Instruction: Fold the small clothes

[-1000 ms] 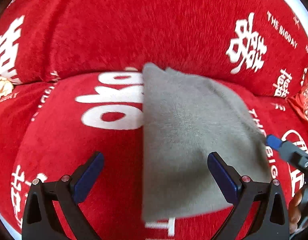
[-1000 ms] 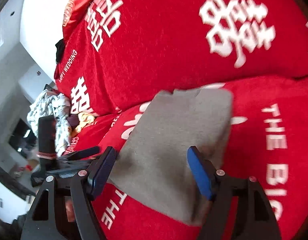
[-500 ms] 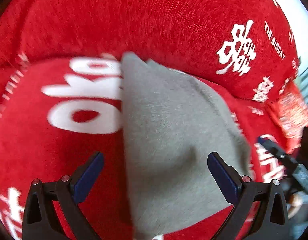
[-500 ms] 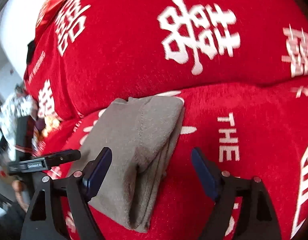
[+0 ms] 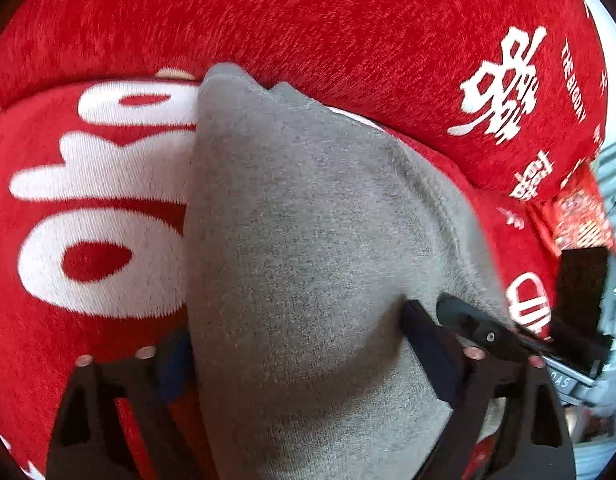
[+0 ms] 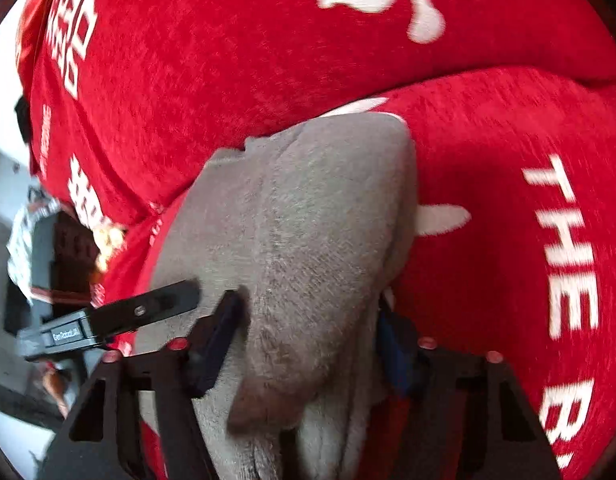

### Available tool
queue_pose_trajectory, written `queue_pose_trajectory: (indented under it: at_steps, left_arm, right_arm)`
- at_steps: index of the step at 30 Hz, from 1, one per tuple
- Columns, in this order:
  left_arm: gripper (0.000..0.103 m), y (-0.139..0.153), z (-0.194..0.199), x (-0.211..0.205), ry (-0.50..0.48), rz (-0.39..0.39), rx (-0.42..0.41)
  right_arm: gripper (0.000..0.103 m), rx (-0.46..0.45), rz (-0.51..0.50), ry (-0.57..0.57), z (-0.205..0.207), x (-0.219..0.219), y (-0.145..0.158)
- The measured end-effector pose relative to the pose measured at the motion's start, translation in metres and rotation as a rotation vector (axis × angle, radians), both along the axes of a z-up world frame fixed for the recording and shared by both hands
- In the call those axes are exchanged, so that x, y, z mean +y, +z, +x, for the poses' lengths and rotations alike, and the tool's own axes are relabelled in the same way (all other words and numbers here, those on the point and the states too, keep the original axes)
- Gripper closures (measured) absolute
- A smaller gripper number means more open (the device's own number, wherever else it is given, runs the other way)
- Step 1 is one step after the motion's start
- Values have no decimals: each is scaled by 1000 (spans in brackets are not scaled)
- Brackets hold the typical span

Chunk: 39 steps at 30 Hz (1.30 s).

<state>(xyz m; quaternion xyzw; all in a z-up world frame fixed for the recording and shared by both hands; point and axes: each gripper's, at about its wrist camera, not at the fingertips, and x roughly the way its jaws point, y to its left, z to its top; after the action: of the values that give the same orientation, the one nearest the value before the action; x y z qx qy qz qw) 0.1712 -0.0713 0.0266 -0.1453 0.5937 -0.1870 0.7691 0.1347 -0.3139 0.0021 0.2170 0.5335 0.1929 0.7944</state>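
A grey folded garment (image 5: 308,240) lies on the red seat cushion (image 5: 88,320), its far end against the backrest. My left gripper (image 5: 304,360) is down on the garment's near left part. Its jaws are closing, both pads touch the cloth, and the cloth bulges up between them. In the right wrist view the garment (image 6: 316,220) is bunched into a ridge between the jaws of my right gripper (image 6: 308,340), which are closing and pressing on it. One finger of the right gripper (image 5: 480,328) lies just beside the left one on the cloth.
The red backrest (image 5: 308,20) with white characters rises right behind the garment. A pile of other clothes (image 6: 24,232) sits past the sofa's left end. A red packet (image 5: 580,216) lies at the far right of the seat.
Both grippers have come down onto the grey garment and their jaws have narrowed around it. The flat cloth now bunches up between the pads.
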Motion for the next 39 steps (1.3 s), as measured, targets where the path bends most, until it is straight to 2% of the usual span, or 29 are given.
queue_pose_trajectory:
  at_steps: [2, 5, 8, 12, 21, 39]
  left_arm:
    - [32, 5, -2, -1, -1, 13, -23]
    - [51, 19, -5, 0, -2, 36, -58]
    - [58, 30, -10, -6, -16, 97, -90]
    - [60, 45, -20, -13, -30, 154, -125]
    - [60, 75, -65, -2, -40, 189, -190]
    - [60, 86, -174, 40, -31, 220, -232]
  right_arm:
    - [58, -16, -21, 3, 0, 4, 6]
    - [63, -78, -127, 19, -7, 20, 22]
    - [65, -123, -185, 17, -12, 34, 38]
    - [66, -160, -218, 18, -20, 44, 57]
    - [66, -211, -243, 44, -65, 58, 93]
    - [67, -250, -268, 84, -169, 101, 107]
